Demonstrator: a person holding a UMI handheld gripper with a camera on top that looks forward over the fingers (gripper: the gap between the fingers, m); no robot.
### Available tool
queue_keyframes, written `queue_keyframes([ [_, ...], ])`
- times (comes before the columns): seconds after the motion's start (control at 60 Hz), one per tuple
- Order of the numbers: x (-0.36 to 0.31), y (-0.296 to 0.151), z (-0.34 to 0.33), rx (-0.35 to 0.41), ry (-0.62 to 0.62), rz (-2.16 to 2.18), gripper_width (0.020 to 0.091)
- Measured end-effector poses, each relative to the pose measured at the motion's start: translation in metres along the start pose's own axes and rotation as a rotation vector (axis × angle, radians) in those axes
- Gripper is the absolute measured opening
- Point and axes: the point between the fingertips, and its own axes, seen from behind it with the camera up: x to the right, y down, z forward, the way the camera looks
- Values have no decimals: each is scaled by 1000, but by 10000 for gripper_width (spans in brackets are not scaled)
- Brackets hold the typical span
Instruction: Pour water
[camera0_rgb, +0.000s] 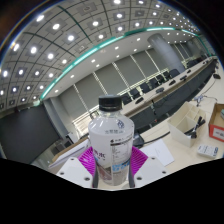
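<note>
I get 1 view, riding on the gripper (112, 170), tilted up past its fingers toward the ceiling (70, 45), bottle (112, 140) very close.

Conference room: long desks (165, 125), ceiling spotlights (60, 40).

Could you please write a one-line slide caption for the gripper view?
Tool gripping a capped clear water bottle upright above a white table in a conference room.

A conference room: ceiling (60, 40) dotted with downlights (many rows); windows (120, 78) behind; long desks (185, 85).
</note>
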Motion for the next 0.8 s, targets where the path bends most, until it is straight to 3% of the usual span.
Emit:
queue_keyframes([
  [0.133,80,-6,-3,-7,161,-276,413],
  [0.3,161,25,-12,-73,285,-390,413],
  [0.55,223,91,-16,-178,339,-429,418],
  [0.617,224,91,-19,-147,327,-437,426],
  [0.8,220,97,-20,-173,324,-412,606],
])
